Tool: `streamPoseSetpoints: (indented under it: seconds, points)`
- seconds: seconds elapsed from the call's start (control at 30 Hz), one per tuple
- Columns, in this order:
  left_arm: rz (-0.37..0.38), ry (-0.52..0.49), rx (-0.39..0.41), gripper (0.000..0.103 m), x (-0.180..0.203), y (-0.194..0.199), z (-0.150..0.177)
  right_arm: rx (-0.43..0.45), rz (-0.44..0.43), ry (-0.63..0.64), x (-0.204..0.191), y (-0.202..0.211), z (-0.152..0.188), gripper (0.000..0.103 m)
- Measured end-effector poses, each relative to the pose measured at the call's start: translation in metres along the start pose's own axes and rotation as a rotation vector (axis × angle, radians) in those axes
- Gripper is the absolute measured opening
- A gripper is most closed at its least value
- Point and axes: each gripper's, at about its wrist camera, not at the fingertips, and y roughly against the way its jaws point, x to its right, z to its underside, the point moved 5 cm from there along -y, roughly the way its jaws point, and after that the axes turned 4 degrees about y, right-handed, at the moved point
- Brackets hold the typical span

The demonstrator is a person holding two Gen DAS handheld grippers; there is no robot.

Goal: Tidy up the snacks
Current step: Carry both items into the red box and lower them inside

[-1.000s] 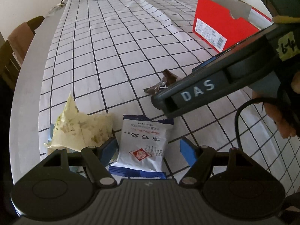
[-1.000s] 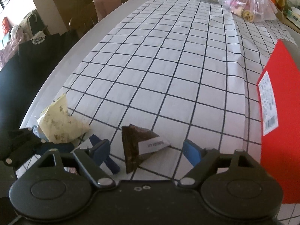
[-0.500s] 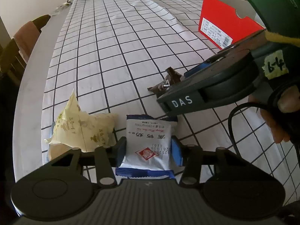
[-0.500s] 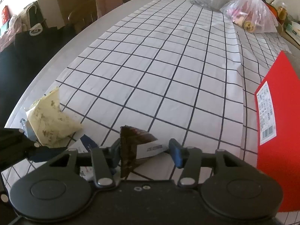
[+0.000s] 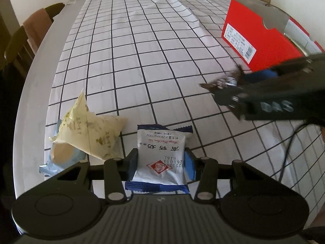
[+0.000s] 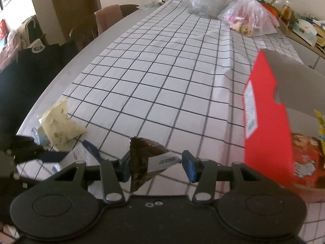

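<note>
the light, soft white packet (image 5: 161, 155) is pinched by the left hand-held gripper (image 5: 161, 163); the crinkly brown packet (image 6: 146, 158) is held in the right hand-held gripper (image 6: 156, 165).

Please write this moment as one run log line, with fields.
left gripper: shut on white milk packet | right gripper: shut on brown packet, near red box | yellow packet: on table
</note>
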Motion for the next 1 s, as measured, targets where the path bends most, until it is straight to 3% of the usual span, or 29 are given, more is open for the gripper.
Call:
streamPoseSetpoints:
  seconds: [0.47, 1.0]
  points:
    - [0.045, 0.041, 0.076, 0.046, 0.039, 0.051, -0.028, 0.100, 0.023, -0.099, 0.061, 0.087, 0.018, 0.049]
    - [0.086, -0.069, 0.169, 0.046, 0.149, 0.077, -0.096, 0.181, 0.102, -0.159, 0.163, 0.130, 0.024, 0.049]
